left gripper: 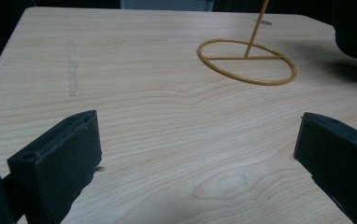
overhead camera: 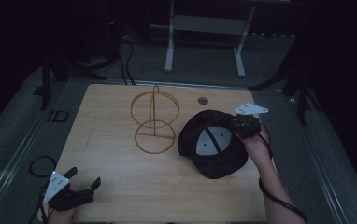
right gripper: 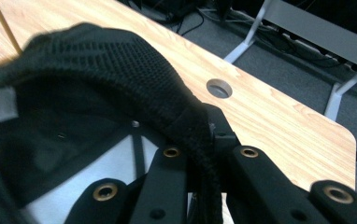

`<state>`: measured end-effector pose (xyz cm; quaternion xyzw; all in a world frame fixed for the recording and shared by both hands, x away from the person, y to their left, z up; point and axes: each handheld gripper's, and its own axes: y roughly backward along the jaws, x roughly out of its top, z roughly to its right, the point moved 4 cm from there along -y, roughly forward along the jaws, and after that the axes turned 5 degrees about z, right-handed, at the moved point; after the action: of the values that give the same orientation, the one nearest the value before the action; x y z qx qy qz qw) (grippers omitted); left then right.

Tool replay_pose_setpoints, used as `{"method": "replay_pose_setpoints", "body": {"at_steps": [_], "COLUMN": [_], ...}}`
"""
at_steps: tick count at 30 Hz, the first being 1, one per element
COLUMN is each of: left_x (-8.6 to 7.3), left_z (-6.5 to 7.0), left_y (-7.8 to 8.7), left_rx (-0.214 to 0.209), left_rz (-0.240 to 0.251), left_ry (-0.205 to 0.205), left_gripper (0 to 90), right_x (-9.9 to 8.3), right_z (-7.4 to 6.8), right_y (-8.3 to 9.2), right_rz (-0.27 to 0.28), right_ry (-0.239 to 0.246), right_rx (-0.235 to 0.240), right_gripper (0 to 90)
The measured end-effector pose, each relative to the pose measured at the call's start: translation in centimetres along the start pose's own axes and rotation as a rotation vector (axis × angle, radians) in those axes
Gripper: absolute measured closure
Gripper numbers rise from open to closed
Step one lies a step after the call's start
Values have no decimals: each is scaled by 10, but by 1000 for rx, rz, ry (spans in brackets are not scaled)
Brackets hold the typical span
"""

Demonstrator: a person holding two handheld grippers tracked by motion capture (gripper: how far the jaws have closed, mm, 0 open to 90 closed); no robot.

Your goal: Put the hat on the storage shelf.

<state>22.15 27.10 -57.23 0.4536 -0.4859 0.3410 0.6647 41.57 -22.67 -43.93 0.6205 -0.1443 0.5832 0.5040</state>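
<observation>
A black cap (overhead camera: 212,143) with a pale lining lies open side up on the right half of the wooden table (overhead camera: 120,186). My right gripper (overhead camera: 243,127) is shut on the cap's rim at its far right side; in the right gripper view the black mesh rim (right gripper: 167,98) is pinched between the two jaws. A yellow wire stand (overhead camera: 154,122) with a round base and an upright ring stands at the table's middle; its base ring (left gripper: 246,61) appears ahead in the left gripper view. My left gripper (overhead camera: 84,179) rests open at the near left corner, nothing between its jaws.
A round cable hole (overhead camera: 203,100) sits in the tabletop behind the cap. A grey metal frame (overhead camera: 204,35) stands on the floor beyond the table. Cables (overhead camera: 41,165) trail off the left edge. Bare wood lies between the stand and my left gripper.
</observation>
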Motion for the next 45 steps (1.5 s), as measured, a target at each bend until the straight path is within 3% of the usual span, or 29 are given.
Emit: {"method": "replay_pose_setpoints", "body": {"at_steps": [6, 13, 18, 21, 27, 30, 31, 32, 35, 39, 43, 45], "left_x": [4, 15, 24, 30, 44, 52, 52, 58, 66, 70, 74, 78], "left_z": [14, 43, 73, 93, 133, 151, 151, 161, 177, 200, 215, 219], "left_y": [-1, -9, -19, -29, -41, -49, -49, -53, -60, -72, -86, -94], "left_rx": [-37, -129, -206, -273, -357, -397, -397, -424, -451, -492, -482, -489], "left_rz": [6, 5, 5, 9, 9, -5, -5, -4, 5, -30, -35, -34], "left_ry": [-5, -25, -46, -32, -48, -60, -60, -53, -51, -66, -84, -67], "left_gripper": [14, 14, 14, 14, 14, 14, 14, 14, 14, 14, 14, 14], "right_x": [10, 15, 18, 20, 22, 21, 21, 21, 20, 22, 27, 29], "right_z": [2, 3, 3, -3, -19, -24, -24, -26, -32, -36, -42, -46], "right_y": [24, 44, 61, 71, 82, 84, 84, 85, 86, 87, 88, 89], "right_rz": [56, 99, 145, 178, 199, 205, 205, 213, 219, 224, 241, 247], "right_ry": [-26, -45, -102, -123, -90, -86, -86, -93, -83, -88, -95, -84], "right_rx": [-13, -37, -48, -55, -82, -89, -89, -82, -86, -70, -53, -46], "right_gripper": [877, 877, 877, 877, 877, 877, 877, 877, 877, 877, 877, 877]}}
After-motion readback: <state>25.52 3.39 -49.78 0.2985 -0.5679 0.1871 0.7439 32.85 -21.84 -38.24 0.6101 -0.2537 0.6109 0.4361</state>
